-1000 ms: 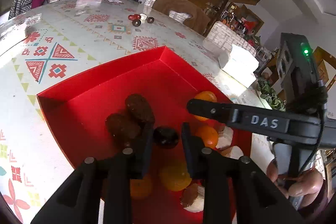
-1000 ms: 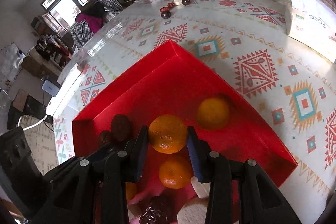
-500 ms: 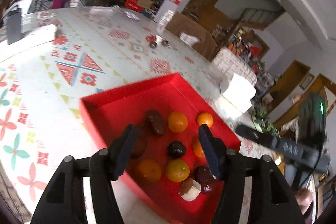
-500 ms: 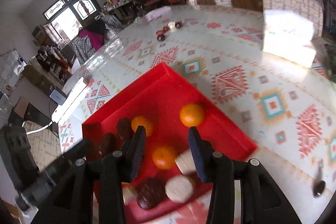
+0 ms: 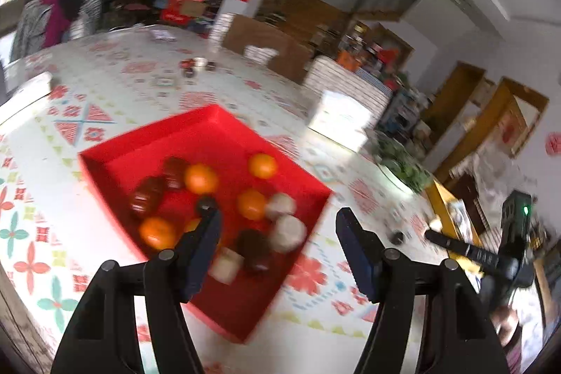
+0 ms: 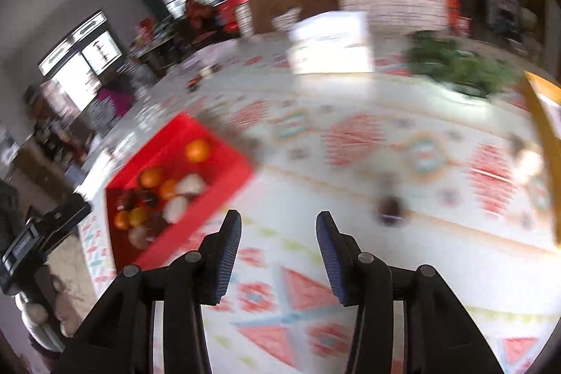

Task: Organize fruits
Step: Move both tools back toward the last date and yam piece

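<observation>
Your left tongs (image 5: 277, 226) hang above the near corner of the shallow red square tray (image 5: 115, 146), jaws spread and opening wider, with nothing pinched between them. Under them the tray sits on the worktop (image 5: 45, 209) with its patterned white cloth, and the fruit is all inside it: round orange citrus fruits (image 5: 201, 178) scattered through the middle, dark brown oval fruits (image 5: 145, 197) at the left side, a small black round one (image 5: 206, 204) just past your left pad, and pale whitish round pieces (image 5: 289, 233) at the right corner. It is blurred, so I cannot tell you exactly what the pale ones are.

Your right tongs (image 6: 278, 251) are off to the side of the tray, over bare patterned cloth. The jaws stand parted and are opening, empty, blue ribbed pads (image 6: 229, 255) facing each other. From that camera the tray (image 6: 224, 177) lies to the left, well apart from the tongs. One small dark fruit (image 6: 390, 211) lies loose on the cloth, ahead and to the right of the right tongs, outside the tray; the left camera catches it (image 5: 397, 237) near the right tongs' black finger (image 5: 455, 246).

Farther back on the worktop you have a white rectangular box (image 6: 331, 44), a bunch of green leafy stuff (image 6: 459, 69) and a little cluster of small dark and red items (image 5: 194, 65) near the far edge.
</observation>
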`<action>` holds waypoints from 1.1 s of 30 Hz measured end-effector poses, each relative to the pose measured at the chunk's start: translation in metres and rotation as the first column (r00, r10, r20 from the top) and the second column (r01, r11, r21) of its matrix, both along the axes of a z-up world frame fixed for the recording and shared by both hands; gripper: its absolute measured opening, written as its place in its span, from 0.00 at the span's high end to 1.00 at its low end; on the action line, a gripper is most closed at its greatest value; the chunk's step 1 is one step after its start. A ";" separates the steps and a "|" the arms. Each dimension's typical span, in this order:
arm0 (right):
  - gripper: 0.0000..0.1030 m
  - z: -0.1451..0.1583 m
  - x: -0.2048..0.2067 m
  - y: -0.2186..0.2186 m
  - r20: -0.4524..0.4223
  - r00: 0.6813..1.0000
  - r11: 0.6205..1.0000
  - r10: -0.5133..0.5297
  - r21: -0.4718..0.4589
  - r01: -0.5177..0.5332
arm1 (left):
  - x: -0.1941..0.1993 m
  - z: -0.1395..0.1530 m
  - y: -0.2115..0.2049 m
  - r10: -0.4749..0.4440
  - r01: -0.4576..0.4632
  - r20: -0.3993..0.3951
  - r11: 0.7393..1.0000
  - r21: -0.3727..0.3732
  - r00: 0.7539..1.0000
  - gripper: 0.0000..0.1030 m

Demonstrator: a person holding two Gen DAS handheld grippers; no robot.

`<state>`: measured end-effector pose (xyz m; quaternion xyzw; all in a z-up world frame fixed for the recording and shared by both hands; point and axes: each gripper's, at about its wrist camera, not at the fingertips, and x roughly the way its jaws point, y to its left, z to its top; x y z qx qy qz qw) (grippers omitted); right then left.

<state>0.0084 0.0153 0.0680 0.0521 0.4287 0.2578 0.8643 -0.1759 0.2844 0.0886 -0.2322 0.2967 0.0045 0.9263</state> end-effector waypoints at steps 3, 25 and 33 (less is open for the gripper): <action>0.52 0.008 0.004 -0.065 0.016 0.991 0.991 -0.133 0.006 0.133 | 0.003 0.002 -0.029 -0.063 0.063 -0.002 0.998 0.032 0.998 0.34; 0.52 -0.043 0.147 -0.177 0.004 0.862 0.825 -0.507 -0.286 0.487 | 0.051 -0.031 -0.099 -0.209 0.222 -0.139 0.971 0.084 0.968 0.34; 0.66 -0.050 0.134 -0.178 0.015 0.874 0.838 -0.486 -0.275 0.471 | 0.083 -0.030 -0.134 -0.291 0.310 -0.171 0.945 0.100 0.941 0.34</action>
